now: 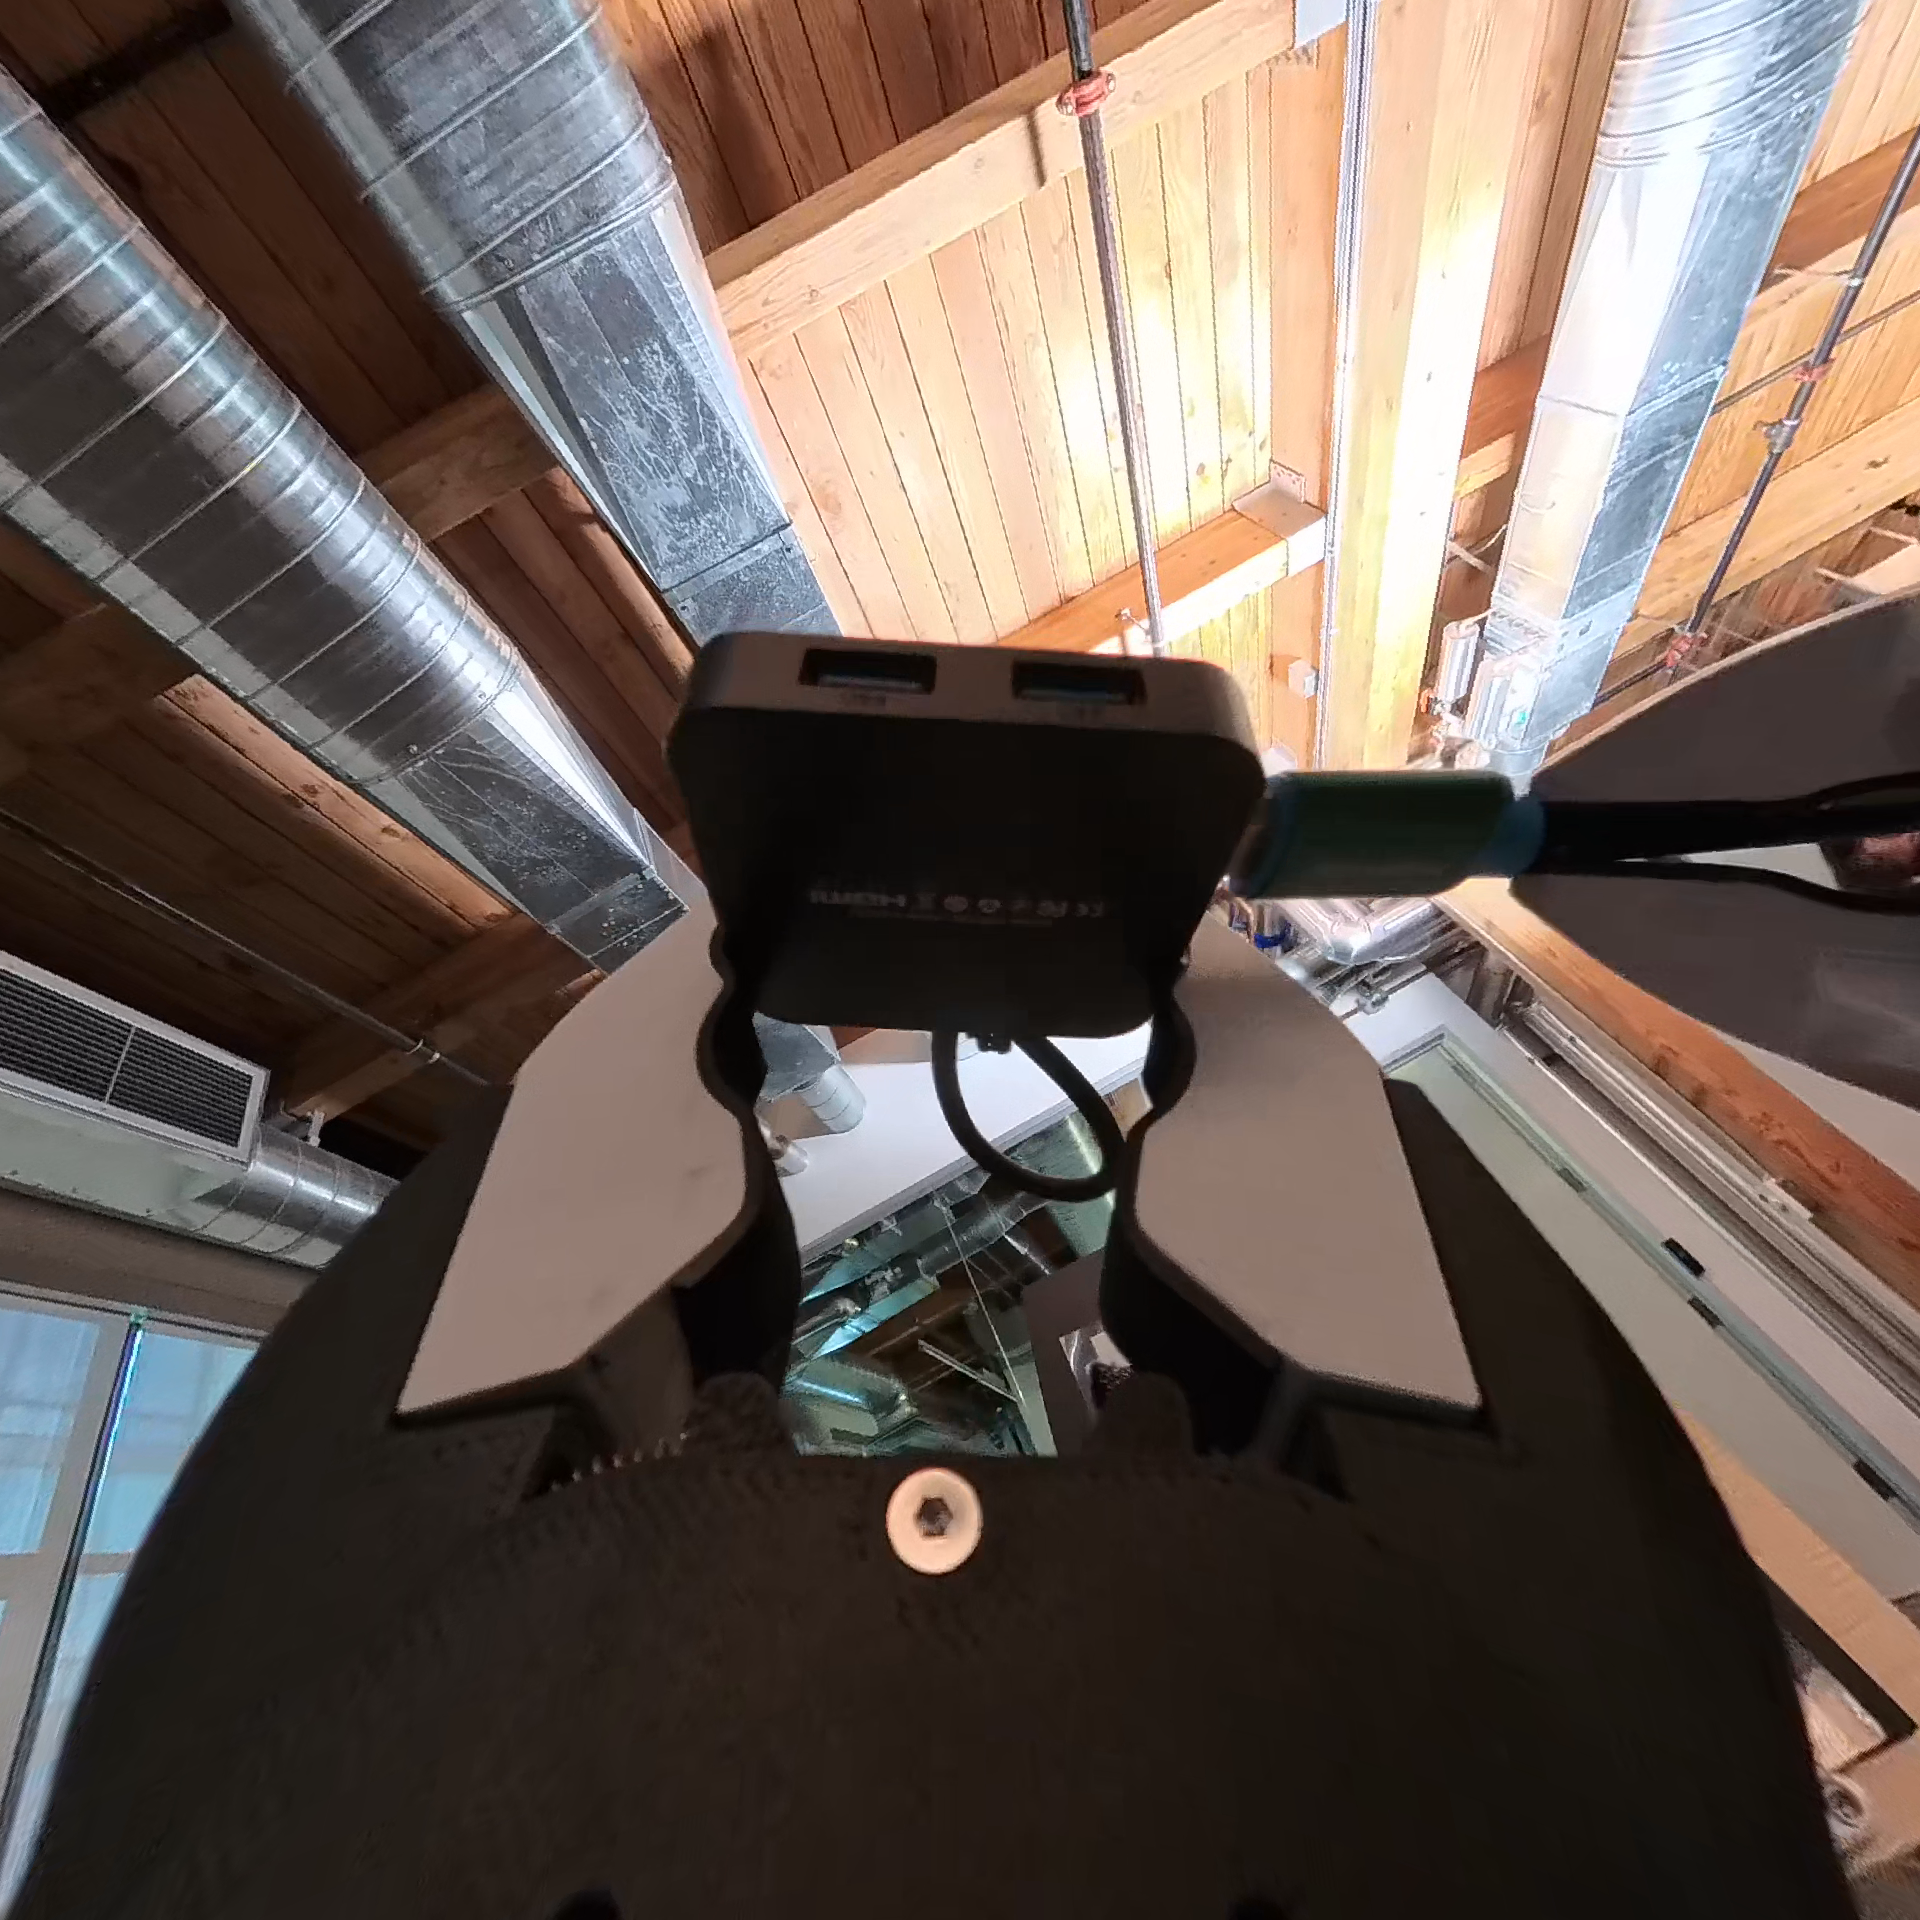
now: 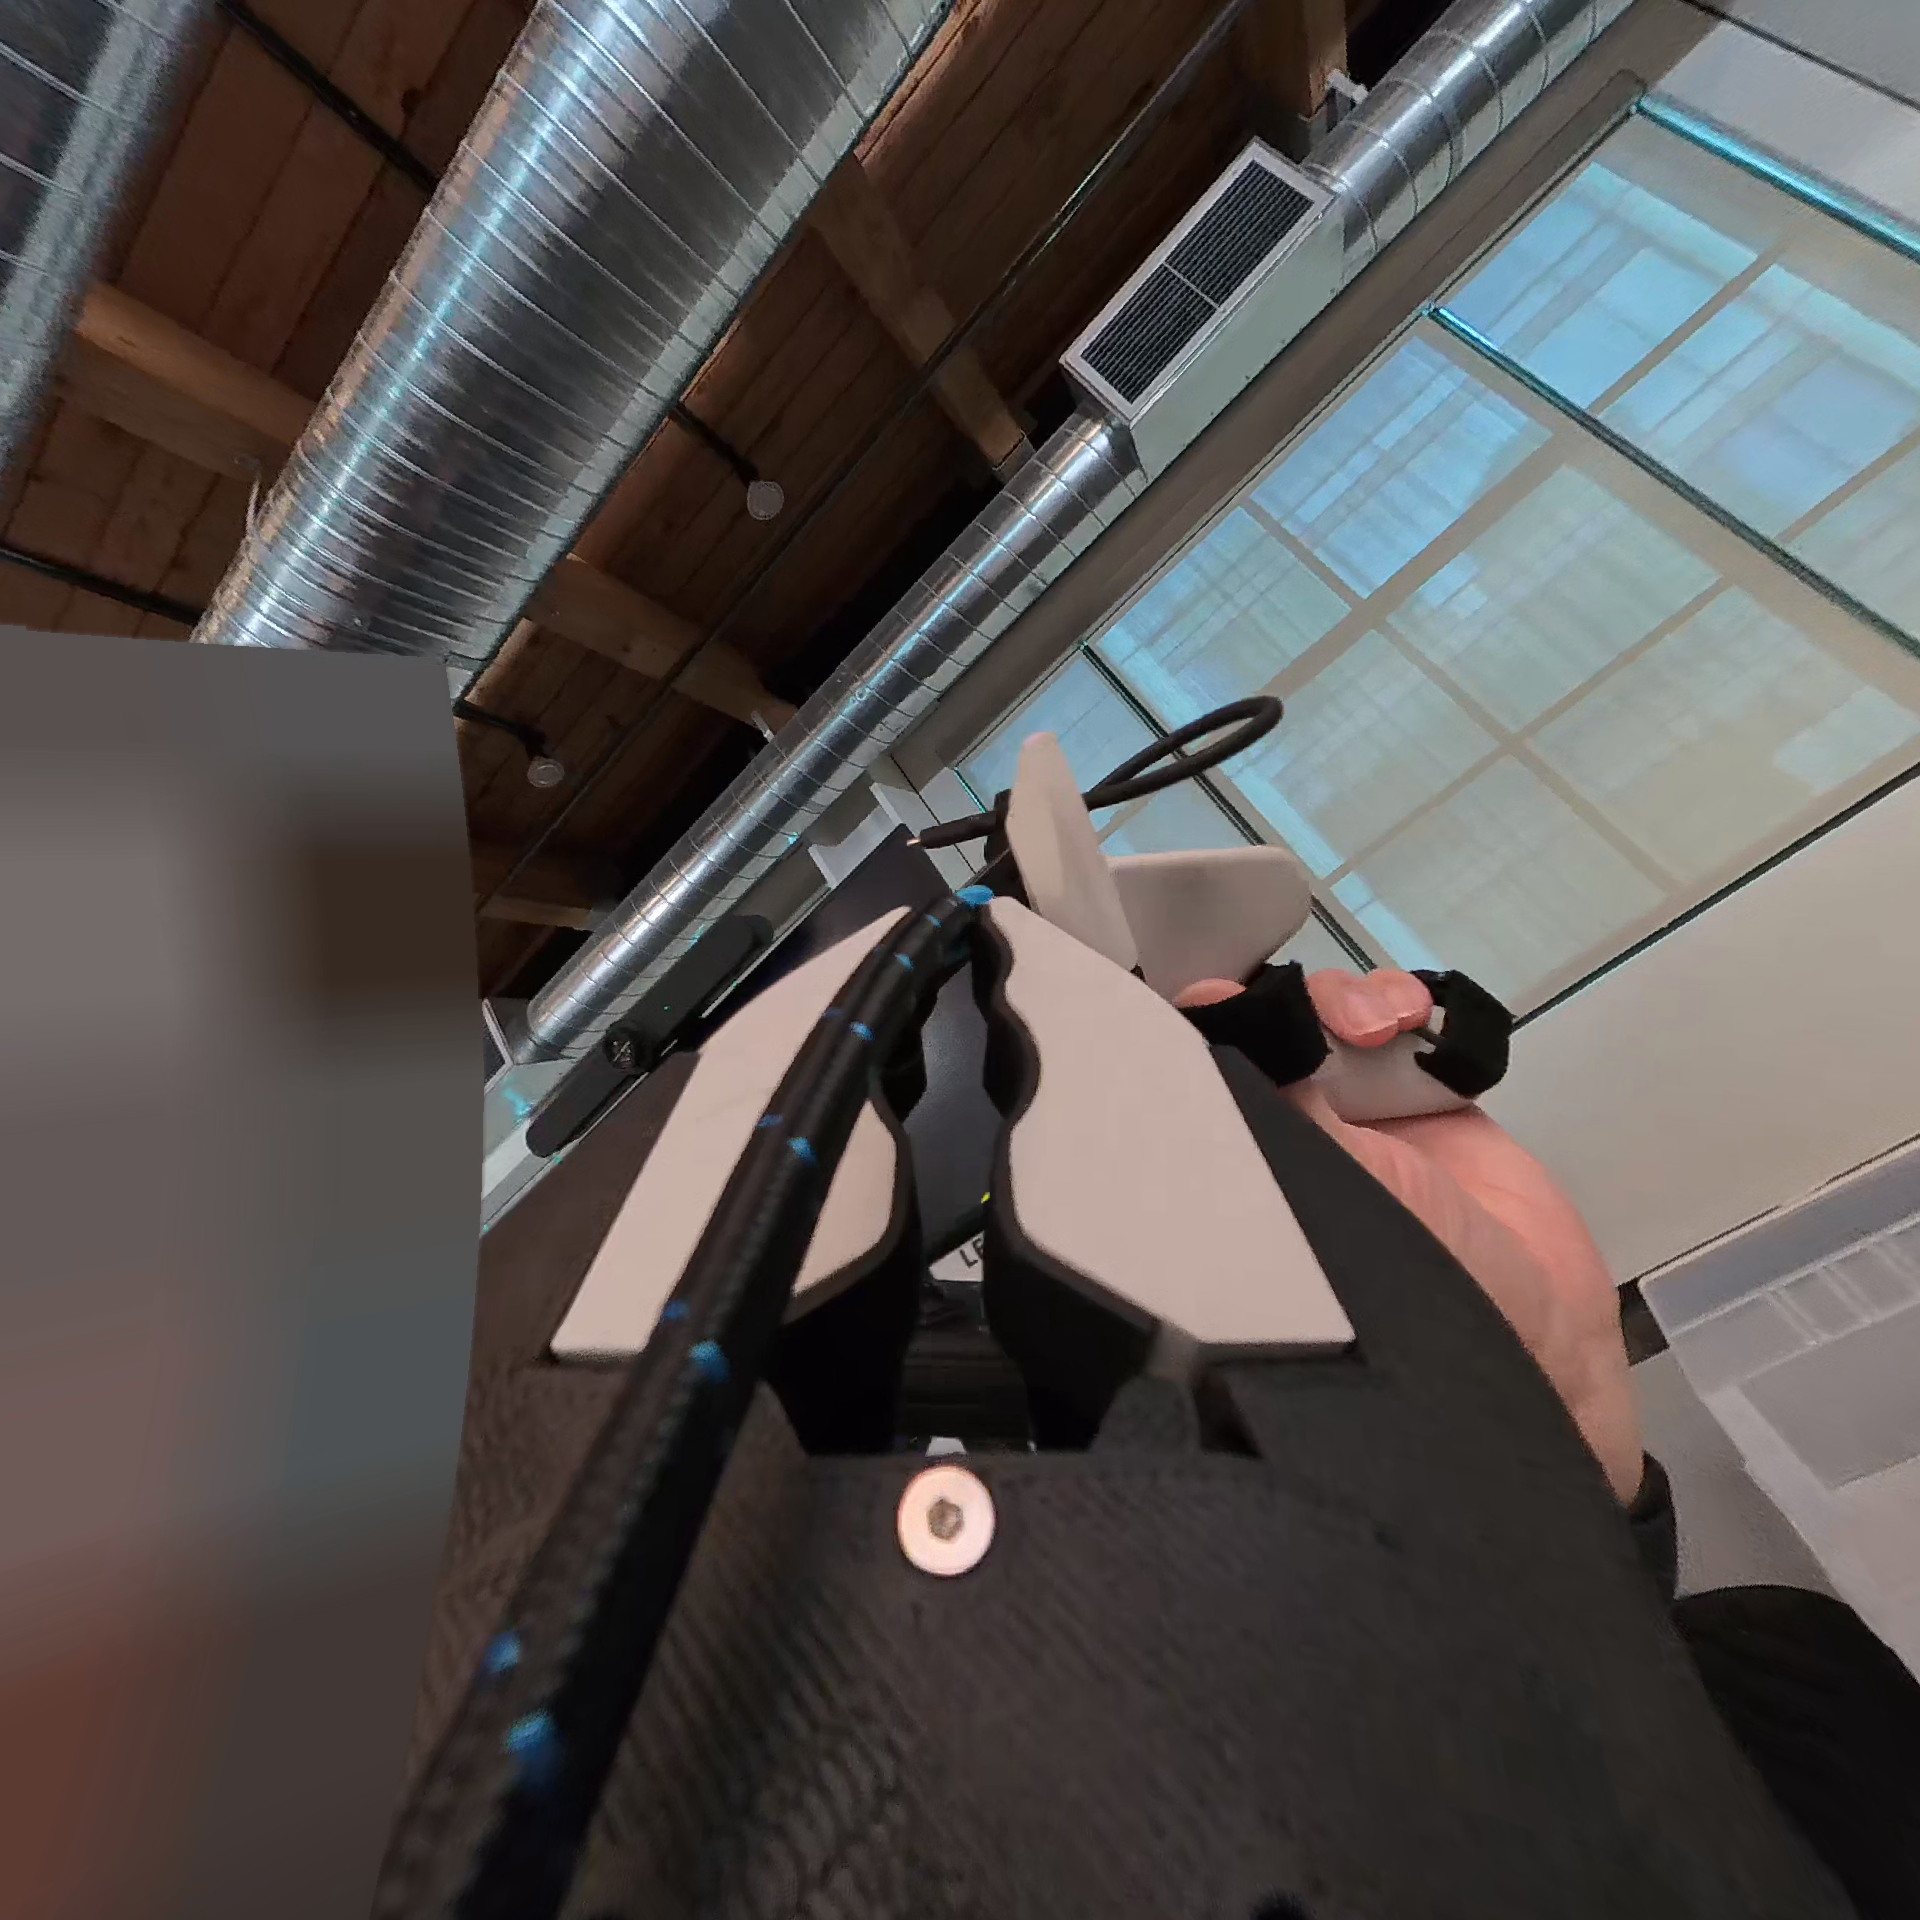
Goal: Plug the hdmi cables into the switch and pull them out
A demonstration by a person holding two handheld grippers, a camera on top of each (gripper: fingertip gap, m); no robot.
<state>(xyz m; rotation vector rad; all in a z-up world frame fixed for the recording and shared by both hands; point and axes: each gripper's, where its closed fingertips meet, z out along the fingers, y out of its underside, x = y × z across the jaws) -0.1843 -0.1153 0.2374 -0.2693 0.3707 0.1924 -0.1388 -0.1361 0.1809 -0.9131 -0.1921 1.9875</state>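
Under a wooden ceiling [image 1: 987,343], the left claw [image 1: 951,997] pinches the light, rigid switch [image 1: 966,831] while the right claw [image 2: 961,935] nips the stiff blue plug [image 1: 1392,836], best held by its shell.

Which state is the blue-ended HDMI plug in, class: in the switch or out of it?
In, though how deep is unclear. The blue plug meets the side of the switch with no gap, held by the right gripper.

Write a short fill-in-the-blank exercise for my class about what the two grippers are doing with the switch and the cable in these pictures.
1. The left gripper is shut on the black ____.
2. The plug at the switch has a ____ shell.
3. The right gripper holds the cable just behind the ____.
4. The edge of the switch farthest from the left gripper shows ____ empty ports.

Missing words: switch; blue; plug; two
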